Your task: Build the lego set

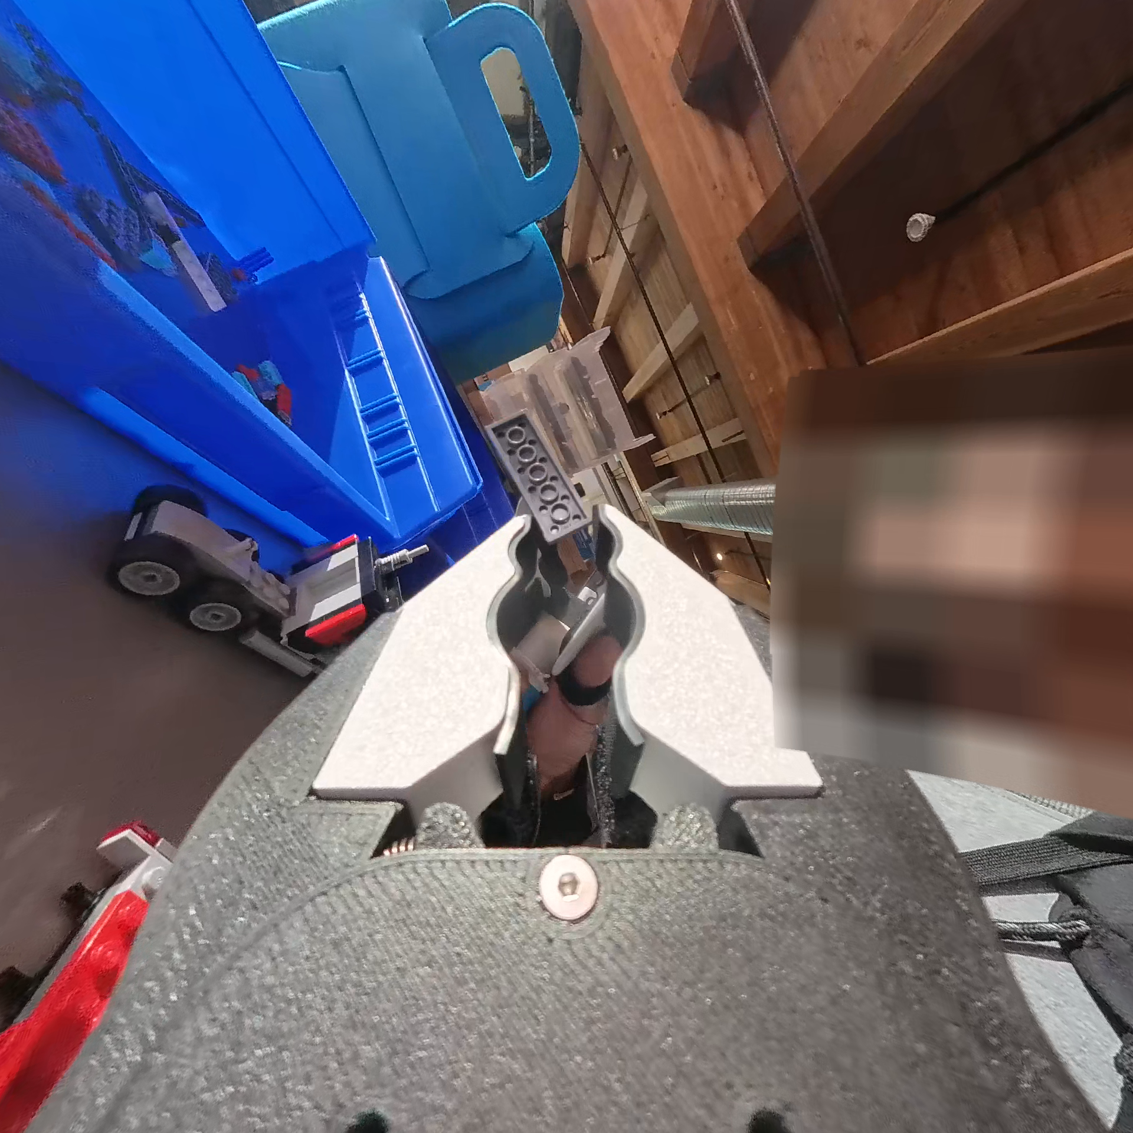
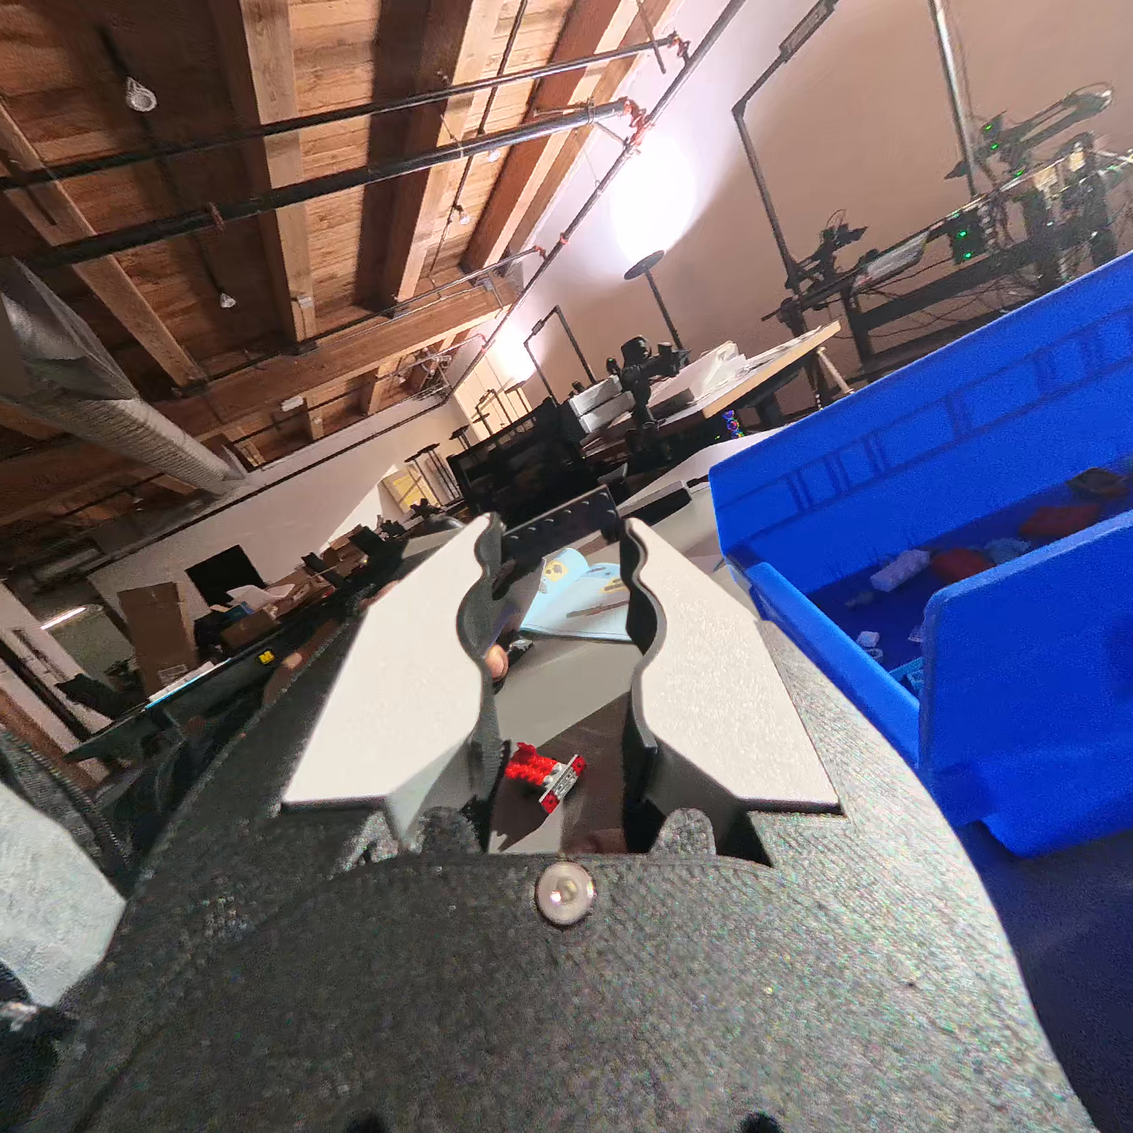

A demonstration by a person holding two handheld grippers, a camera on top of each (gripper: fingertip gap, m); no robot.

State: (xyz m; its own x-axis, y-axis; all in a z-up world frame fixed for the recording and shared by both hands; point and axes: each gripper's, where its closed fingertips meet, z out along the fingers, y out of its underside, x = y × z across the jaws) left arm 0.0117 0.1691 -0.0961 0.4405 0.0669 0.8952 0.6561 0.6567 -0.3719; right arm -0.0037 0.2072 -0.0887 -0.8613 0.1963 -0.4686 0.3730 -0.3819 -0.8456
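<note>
1. Left gripper (image 1: 564, 527): jaws nearly closed, pinching the lower end of a dark grey plate (image 1: 539, 484). The plate's underside, with its round sockets, faces the camera and it sticks up past the fingertips, tilted left.
2. Right gripper (image 2: 561, 533): jaws set wider, clamped on a black plate (image 2: 561, 515) across its width. Studs show along its edge, and it is lifted off the table.
3. The partly built truck (image 1: 245, 576), white, red and black with grey wheels, sits on the dark table (image 1: 92, 705) beside the blue bin (image 1: 380, 392).
4. Loose bricks lie inside the blue bins in both views.
5. A small red and grey sub-assembly (image 2: 542, 774) rests on the table, seen below the right fingers.
6. A light blue instruction booklet (image 2: 582, 598) lies flat farther out.
</note>
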